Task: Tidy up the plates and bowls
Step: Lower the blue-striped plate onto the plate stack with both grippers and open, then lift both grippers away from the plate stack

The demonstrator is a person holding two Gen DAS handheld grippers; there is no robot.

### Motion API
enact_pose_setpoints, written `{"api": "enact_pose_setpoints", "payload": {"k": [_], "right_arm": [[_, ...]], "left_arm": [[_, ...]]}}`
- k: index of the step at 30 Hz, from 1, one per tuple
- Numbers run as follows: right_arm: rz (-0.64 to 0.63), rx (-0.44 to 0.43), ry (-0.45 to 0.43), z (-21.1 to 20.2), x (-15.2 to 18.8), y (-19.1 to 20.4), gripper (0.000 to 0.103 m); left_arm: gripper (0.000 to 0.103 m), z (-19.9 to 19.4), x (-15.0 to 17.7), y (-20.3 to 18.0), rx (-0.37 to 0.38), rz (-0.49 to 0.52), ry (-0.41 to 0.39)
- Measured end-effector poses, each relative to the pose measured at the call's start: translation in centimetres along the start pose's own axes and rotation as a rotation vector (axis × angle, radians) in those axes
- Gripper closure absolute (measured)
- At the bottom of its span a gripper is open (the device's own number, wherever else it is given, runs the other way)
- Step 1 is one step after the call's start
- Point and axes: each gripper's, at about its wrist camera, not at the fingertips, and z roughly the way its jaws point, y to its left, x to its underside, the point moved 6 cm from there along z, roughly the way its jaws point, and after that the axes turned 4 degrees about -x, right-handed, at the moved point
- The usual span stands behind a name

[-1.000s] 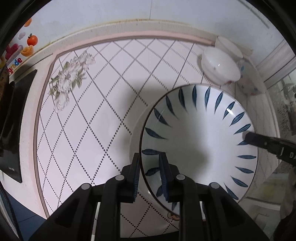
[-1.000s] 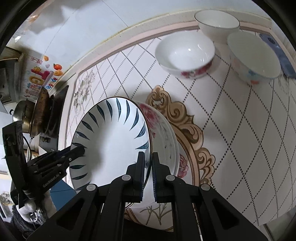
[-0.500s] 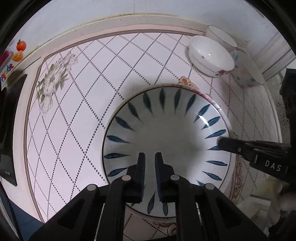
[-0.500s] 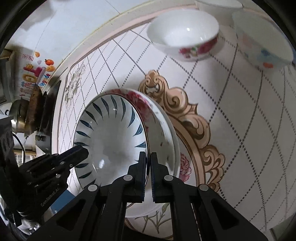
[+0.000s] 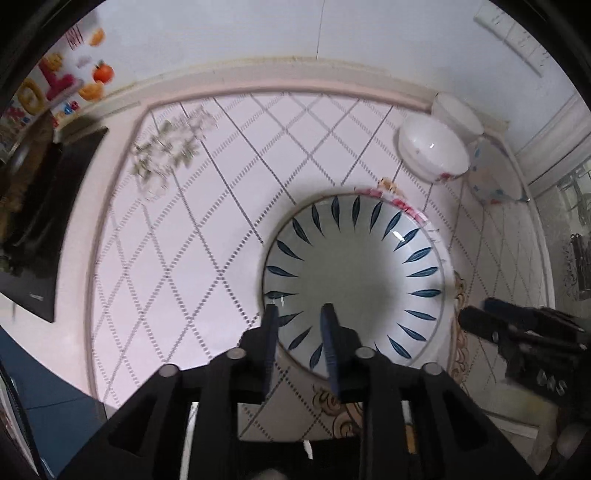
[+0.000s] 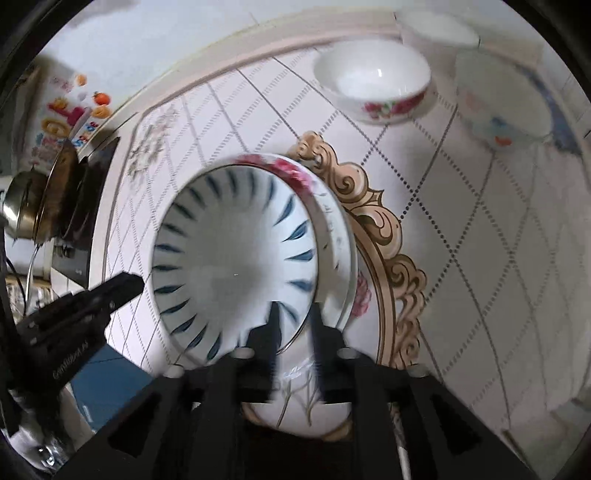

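Observation:
A white plate with blue leaf marks [image 5: 354,280] lies stacked on a larger plate with red flowers [image 6: 340,236] on the tiled counter. It also shows in the right wrist view [image 6: 236,266]. My left gripper [image 5: 299,317] is open, its jaws apart above the blue plate's near rim and holding nothing. My right gripper [image 6: 293,314] is open too, jaws astride the blue plate's rim without gripping it. Each gripper shows in the other's view, the right one [image 5: 517,325] and the left one [image 6: 92,299].
Three white bowls stand at the counter's back right: a red-flowered one [image 6: 373,81], a plain one [image 6: 436,29] behind it and a spotted one [image 6: 498,99]. A black stove [image 5: 44,206] with a pot [image 6: 22,206] sits at the left. The wall runs behind.
Both grippers have opened and let go of the blue plate, which now rests flat on the flowered plate. Both grippers have drawn back a little.

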Motion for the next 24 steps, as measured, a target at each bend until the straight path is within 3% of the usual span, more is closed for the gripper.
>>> {"api": "enact_pose_setpoints", "payload": {"k": [1, 2, 5, 7, 8, 16, 24], "right_arm": [[-0.008, 0.011, -0.015, -0.8, 0.1, 0.6, 0.047], [-0.017, 0.022, -0.035, -1.8, 0.4, 1.1, 0.035], [-0.025, 0.054, -0.09, -5.1, 1.5, 2.9, 0.03], [-0.026, 0.081, -0.125, -7.4, 2.5, 3.8, 0.022], [-0.025, 0.09, -0.139, -8.4, 3.0, 4.1, 0.02], [-0.033, 0.149, -0.257, -15.7, 7.9, 7.7, 0.013], [-0.015, 0.145, -0.295, -19.0, 12.3, 9.7, 0.011]], "left_arm": [[0.074, -1.0, 0.2, 0.1, 0.006, 0.004, -0.014], [0.072, -2.1, 0.4, 0.3, 0.011, 0.011, -0.03], [0.053, -4.8, 0.9, 1.0, 0.014, 0.028, -0.067], [0.024, -6.5, 1.3, 1.4, 0.014, 0.038, -0.088], [0.02, -7.6, 1.6, 1.8, 0.01, 0.043, -0.105], [0.004, -13.4, 4.2, 2.0, 0.048, 0.079, -0.188], [0.002, -16.2, 6.2, 1.8, 0.102, 0.093, -0.213]]}}
